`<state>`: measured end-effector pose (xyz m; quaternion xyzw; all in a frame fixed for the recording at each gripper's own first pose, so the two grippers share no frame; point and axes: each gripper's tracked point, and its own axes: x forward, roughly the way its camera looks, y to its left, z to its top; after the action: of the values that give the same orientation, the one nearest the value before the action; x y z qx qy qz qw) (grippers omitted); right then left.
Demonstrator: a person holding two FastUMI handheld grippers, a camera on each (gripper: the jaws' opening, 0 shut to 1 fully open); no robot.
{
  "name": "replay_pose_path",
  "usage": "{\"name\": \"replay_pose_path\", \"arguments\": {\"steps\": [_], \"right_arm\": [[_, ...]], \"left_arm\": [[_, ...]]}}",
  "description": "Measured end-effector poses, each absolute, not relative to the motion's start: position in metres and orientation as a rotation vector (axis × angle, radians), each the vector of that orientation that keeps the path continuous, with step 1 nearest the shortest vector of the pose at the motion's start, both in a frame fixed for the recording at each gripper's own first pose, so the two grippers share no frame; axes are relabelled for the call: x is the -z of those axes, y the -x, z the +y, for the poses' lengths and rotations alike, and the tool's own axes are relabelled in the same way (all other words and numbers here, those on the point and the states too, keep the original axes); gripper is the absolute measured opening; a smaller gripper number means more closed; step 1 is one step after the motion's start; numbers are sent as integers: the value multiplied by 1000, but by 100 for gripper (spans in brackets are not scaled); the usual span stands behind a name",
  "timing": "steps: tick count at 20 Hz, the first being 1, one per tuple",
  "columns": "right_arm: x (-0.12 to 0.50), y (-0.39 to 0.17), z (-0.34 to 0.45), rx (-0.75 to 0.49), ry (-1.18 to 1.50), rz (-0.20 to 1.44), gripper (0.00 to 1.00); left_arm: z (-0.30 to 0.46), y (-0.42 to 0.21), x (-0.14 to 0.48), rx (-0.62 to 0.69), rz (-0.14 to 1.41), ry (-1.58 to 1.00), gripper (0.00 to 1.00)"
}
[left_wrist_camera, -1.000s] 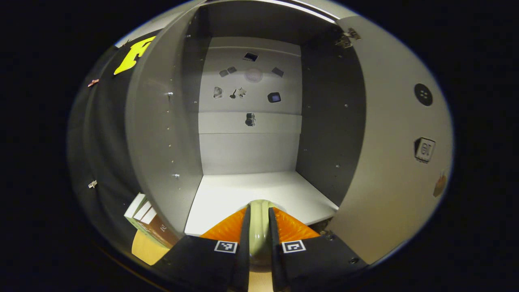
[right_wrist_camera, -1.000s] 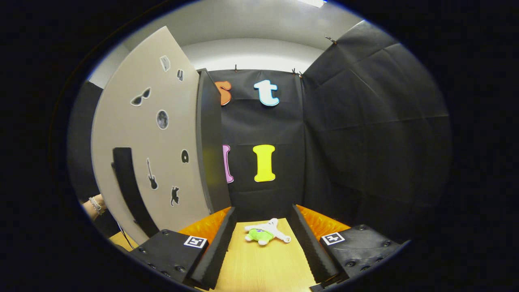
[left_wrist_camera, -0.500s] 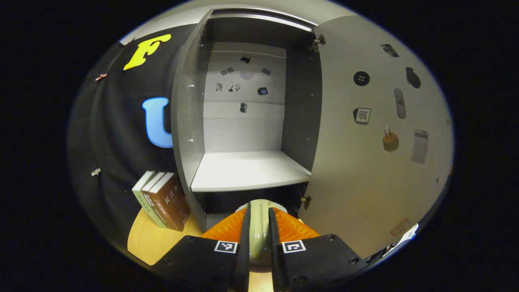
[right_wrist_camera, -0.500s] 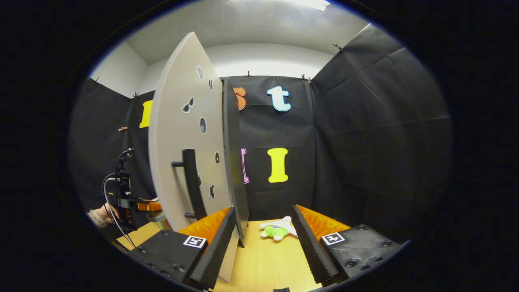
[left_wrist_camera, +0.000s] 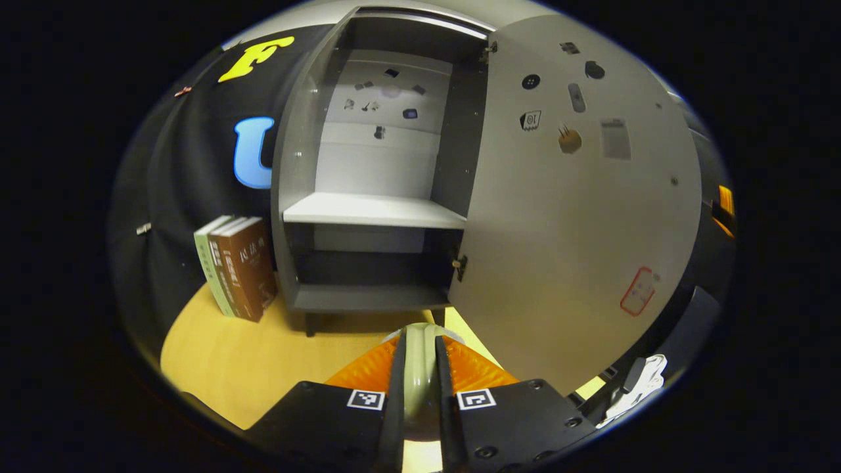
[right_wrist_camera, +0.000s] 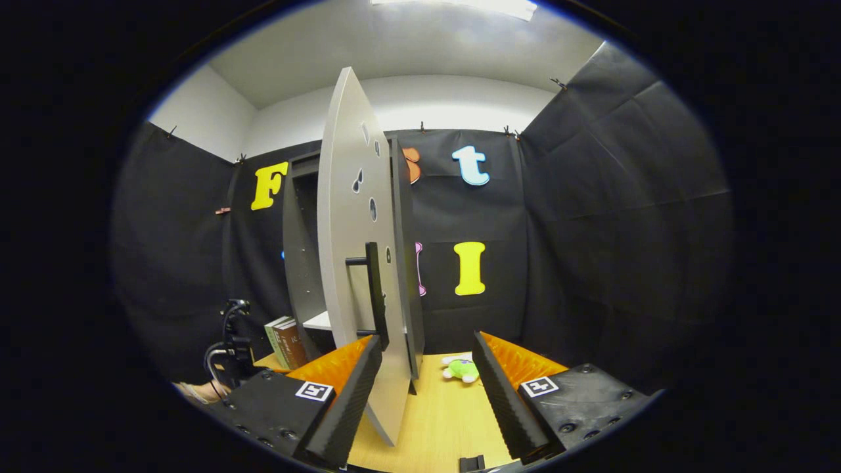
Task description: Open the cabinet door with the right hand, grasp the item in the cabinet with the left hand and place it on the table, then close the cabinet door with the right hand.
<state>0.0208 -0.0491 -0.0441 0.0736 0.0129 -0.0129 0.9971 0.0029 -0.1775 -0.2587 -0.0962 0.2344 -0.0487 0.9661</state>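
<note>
Left gripper view: a pale green smooth rounded item [left_wrist_camera: 419, 371] is sitting pinched between both fingers of the left gripper [left_wrist_camera: 419, 387], jaws nearly closed on it, above the light wooden table [left_wrist_camera: 217, 355] and out in front of the tall grey cabinet [left_wrist_camera: 374, 197]. The cabinet's white shelf [left_wrist_camera: 374, 210] is lying bare behind it. The grey cabinet door [left_wrist_camera: 578, 217], dotted with small stickers, is standing swung wide to the right. A row of upright books, green and brown [left_wrist_camera: 236, 266], is leaning just beside the cabinet's left wall.

Right gripper view: the right gripper [right_wrist_camera: 420, 387] is hanging with jaws spread wide, gripping nothing, the door's edge [right_wrist_camera: 387, 368] between its fingers. The door's black bar handle [right_wrist_camera: 373, 292] is sitting above its left finger. A small green-and-white plush toy [right_wrist_camera: 461, 369] is lying on the table farther back.
</note>
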Motion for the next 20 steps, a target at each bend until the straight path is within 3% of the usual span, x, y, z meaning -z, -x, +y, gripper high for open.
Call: {"name": "replay_pose_path", "arguments": {"steps": [3,4,5,11,20], "right_arm": [[57,-37,-58,16,-138,34,89],[61,-42,-60,8,-137,42,95],[66,-47,-61,-3,-142,48,89],[88,-63,-73,-28,-127,73,89],[117,-67,-81,-40,-125,134,90]], "left_arm": [[-185,4,301,61,495,172,26],[-187,5,314,48,500,174,25],[-191,6,328,43,505,185,26],[-195,10,406,-23,520,148,26],[-181,16,460,-104,544,123,27]]}}
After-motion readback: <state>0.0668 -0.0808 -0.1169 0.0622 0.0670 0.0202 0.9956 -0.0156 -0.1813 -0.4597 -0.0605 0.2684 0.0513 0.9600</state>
